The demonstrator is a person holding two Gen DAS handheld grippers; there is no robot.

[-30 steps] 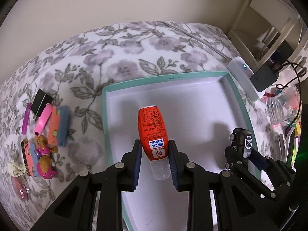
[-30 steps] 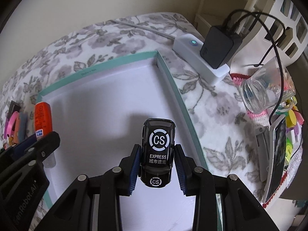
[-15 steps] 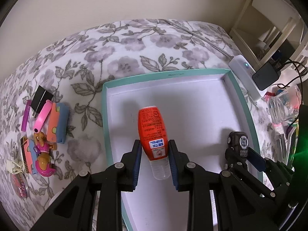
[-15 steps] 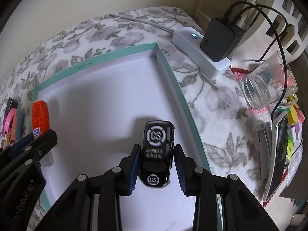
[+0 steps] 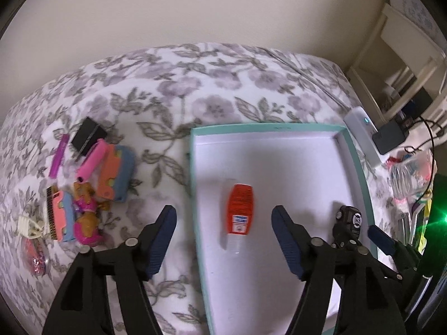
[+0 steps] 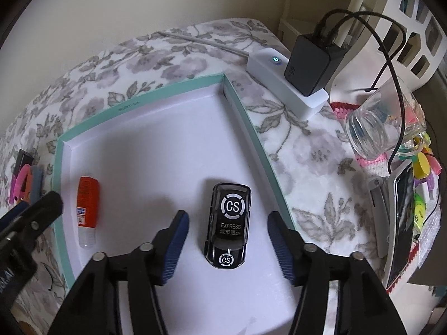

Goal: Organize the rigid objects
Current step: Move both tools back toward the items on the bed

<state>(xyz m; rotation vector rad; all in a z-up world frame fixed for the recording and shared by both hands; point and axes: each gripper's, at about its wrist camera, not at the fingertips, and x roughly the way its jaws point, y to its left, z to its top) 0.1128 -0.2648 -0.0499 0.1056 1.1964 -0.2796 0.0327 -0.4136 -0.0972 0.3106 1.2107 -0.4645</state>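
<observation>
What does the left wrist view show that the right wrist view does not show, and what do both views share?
Only the left wrist view shows the whole pile of small toys on the floral blanket, left of the box.

Only the right wrist view shows the clear glass jar, lying on its side, and the phone at the right edge.

Both show the teal-rimmed box, the orange bottle and the black toy car lying inside it, and the white power strip. The left tool and the right tool have just been opening; their pads touch nothing.

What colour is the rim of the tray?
Teal, around a white inside; the tray shows best in the right wrist view.
</observation>
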